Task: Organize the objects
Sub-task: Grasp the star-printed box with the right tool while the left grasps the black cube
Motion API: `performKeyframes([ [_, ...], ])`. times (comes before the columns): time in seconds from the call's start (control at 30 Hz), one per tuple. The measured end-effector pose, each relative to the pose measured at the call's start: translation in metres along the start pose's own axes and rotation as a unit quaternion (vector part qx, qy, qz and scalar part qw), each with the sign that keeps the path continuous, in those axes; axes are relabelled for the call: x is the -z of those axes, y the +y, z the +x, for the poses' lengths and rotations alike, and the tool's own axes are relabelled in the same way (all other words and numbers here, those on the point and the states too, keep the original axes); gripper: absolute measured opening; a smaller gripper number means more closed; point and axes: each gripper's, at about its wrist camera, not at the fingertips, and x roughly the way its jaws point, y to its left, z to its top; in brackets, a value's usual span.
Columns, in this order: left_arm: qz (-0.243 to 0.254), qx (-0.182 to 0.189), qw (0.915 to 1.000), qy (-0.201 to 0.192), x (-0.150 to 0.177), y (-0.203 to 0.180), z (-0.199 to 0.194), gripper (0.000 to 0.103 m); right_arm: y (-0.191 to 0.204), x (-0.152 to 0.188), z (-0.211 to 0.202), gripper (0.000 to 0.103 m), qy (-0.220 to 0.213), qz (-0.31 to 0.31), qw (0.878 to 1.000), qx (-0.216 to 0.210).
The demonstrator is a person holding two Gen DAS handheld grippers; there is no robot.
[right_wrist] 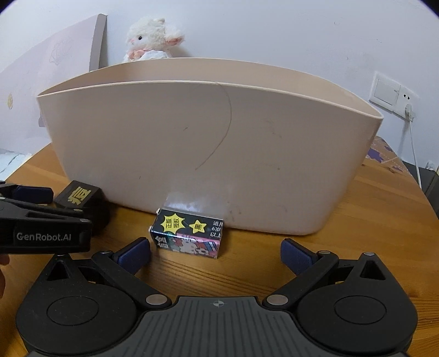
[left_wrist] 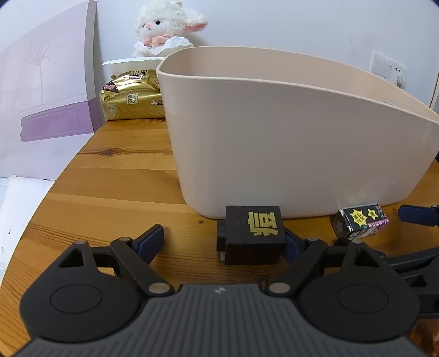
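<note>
Black box point(left_wrist: 253, 234) and card pack point(right_wrist: 189, 237) front the beige bin point(right_wrist: 208, 153) (both jaws wide, empty)

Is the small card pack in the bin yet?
Out. The card pack lies on the table against the bin's front wall.

Low, close, probably side-by-side, facing bin point(left_wrist: 288, 131).

Behind the bin you've got a fluffy lamb plush point(left_wrist: 167, 26), a gold snack bag point(left_wrist: 131, 96), a purple-white box point(left_wrist: 46, 90), and a wall switch point(right_wrist: 387, 94).
</note>
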Motion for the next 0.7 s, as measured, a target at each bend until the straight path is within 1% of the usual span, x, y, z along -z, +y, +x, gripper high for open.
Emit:
performKeyframes([
  [0.07, 0.000, -0.002, 1.0000, 0.002, -0.002, 0.001, 0.001, 0.086, 0.002, 0.000, 0.000, 0.098, -0.004, 0.001, 1.000, -0.001],
  [0.1, -0.001, -0.004, 1.0000, 0.004, -0.003, 0.001, 0.001, 0.083, 0.002, 0.000, 0.000, 0.097, -0.006, 0.003, 1.000, -0.002],
  [0.13, -0.002, -0.005, 1.0000, 0.004, -0.004, 0.001, 0.001, 0.078, 0.003, 0.000, 0.000, 0.093, -0.008, 0.004, 1.000, -0.004],
  [0.17, -0.001, -0.004, 1.0000, 0.003, -0.005, 0.002, 0.001, 0.075, 0.003, -0.001, 0.000, 0.089, -0.009, 0.005, 1.000, -0.005],
  [0.23, 0.004, 0.002, 1.0000, 0.002, -0.006, 0.003, -0.001, 0.059, 0.002, -0.001, 0.000, 0.081, -0.010, 0.011, 1.000, -0.008],
  [0.27, 0.006, 0.006, 1.0000, 0.002, -0.007, 0.003, -0.001, 0.054, 0.002, -0.002, -0.001, 0.073, -0.009, 0.017, 1.000, -0.011],
  [0.3, 0.007, 0.010, 0.9999, 0.002, -0.007, 0.003, -0.002, 0.047, 0.002, -0.002, -0.001, 0.068, -0.010, 0.018, 1.000, -0.009],
  [0.33, 0.005, 0.008, 0.9999, 0.005, -0.008, 0.003, -0.003, 0.047, 0.002, -0.002, -0.003, 0.054, -0.011, 0.017, 1.000, -0.010],
  [0.37, -0.002, 0.005, 1.0000, 0.006, -0.008, 0.004, -0.003, 0.047, 0.002, -0.002, -0.005, 0.047, -0.013, 0.016, 1.000, -0.009],
  [0.5, 0.001, 0.000, 1.0000, 0.005, -0.004, 0.001, -0.007, 0.047, 0.001, -0.001, -0.007, 0.047, -0.012, 0.018, 1.000, -0.013],
  [0.6, 0.003, 0.010, 0.9999, 0.009, -0.002, 0.000, -0.011, 0.047, 0.000, 0.002, -0.014, 0.046, -0.010, 0.021, 0.999, -0.023],
  [0.7, 0.014, 0.017, 0.9997, 0.004, 0.000, -0.002, -0.019, 0.047, 0.003, 0.003, -0.026, 0.046, -0.013, 0.007, 0.999, -0.032],
])
